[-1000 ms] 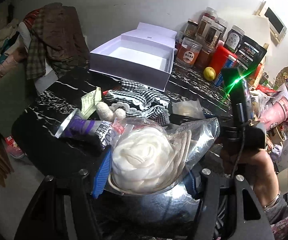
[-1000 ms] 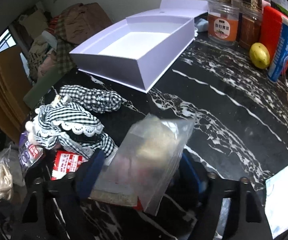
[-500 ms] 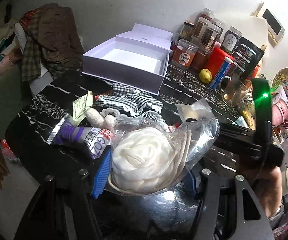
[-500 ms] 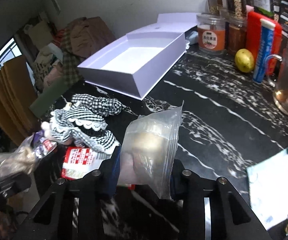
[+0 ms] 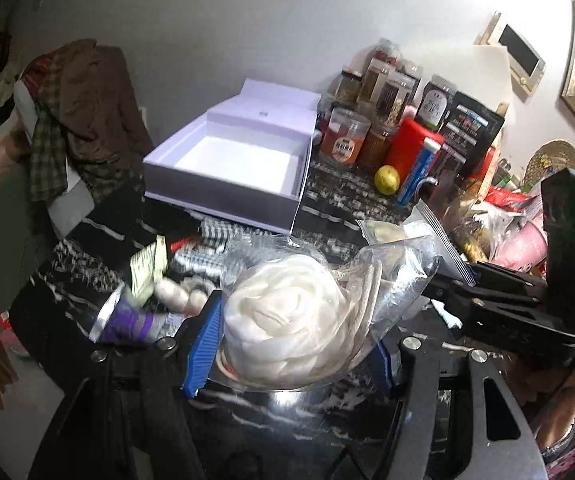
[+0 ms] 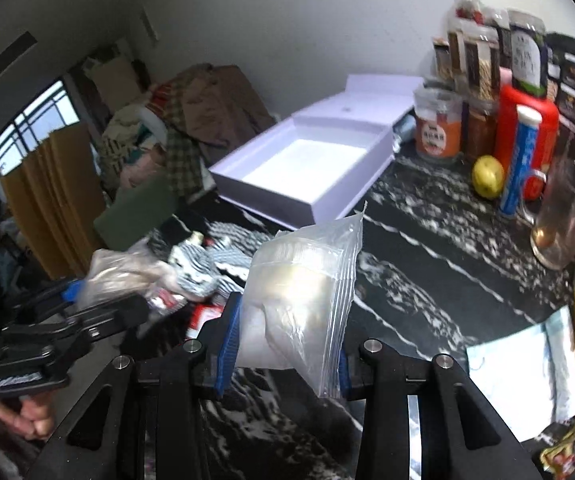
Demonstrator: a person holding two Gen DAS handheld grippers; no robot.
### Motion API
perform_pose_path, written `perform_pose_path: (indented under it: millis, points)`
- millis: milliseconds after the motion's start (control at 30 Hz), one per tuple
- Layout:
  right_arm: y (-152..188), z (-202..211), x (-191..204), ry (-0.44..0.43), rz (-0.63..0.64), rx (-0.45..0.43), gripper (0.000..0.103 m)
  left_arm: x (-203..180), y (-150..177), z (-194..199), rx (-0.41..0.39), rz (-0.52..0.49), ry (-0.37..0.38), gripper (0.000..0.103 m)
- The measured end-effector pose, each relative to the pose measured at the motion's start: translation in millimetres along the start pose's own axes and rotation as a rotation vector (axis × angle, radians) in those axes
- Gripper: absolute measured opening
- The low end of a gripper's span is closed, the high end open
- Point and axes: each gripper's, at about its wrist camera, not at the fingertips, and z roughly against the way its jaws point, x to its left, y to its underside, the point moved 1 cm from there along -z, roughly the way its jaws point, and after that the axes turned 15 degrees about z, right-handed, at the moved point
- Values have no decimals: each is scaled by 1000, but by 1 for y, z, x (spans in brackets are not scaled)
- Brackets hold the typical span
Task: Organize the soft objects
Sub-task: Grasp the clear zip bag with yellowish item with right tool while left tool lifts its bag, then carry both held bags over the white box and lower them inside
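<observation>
While each gripper clamps a clear bag above the black marbled table (image 6: 427, 248), left gripper (image 5: 299, 332) holding white bundle (image 5: 287, 320), right gripper (image 6: 283, 344) a zip pouch (image 6: 303, 292), the open white box (image 6: 311, 160) sits by jars (image 6: 439, 128), clothes (image 6: 207, 104) heaped behind.

Right gripper (image 6: 283, 356) newly clamped on zip bag (image 6: 303, 300), both now off the table (image 6: 427, 280).

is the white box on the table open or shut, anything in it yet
Open and empty. The white box has its lid folded back behind it, and its bare white floor shows in both views, with nothing lying inside.
</observation>
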Motion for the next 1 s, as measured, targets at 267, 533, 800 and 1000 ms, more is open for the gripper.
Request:
perform_pose_path:
  millis: [267, 533, 800, 1000]
  points:
    - [-31, 21, 3, -6, 49, -67, 38, -11, -31, 7, -83, -49, 26, 63]
    - [-68, 28, -12, 20, 75, -136, 38, -20, -72, 10, -197, -85, 35, 63]
    - [-102, 16, -27, 18, 91, -175, 38, -19, -118, -2, -276, -93, 24, 63]
    - [-127, -9, -36, 29, 105, -172, 38, -13, -150, -21, -296, -88, 4, 63]
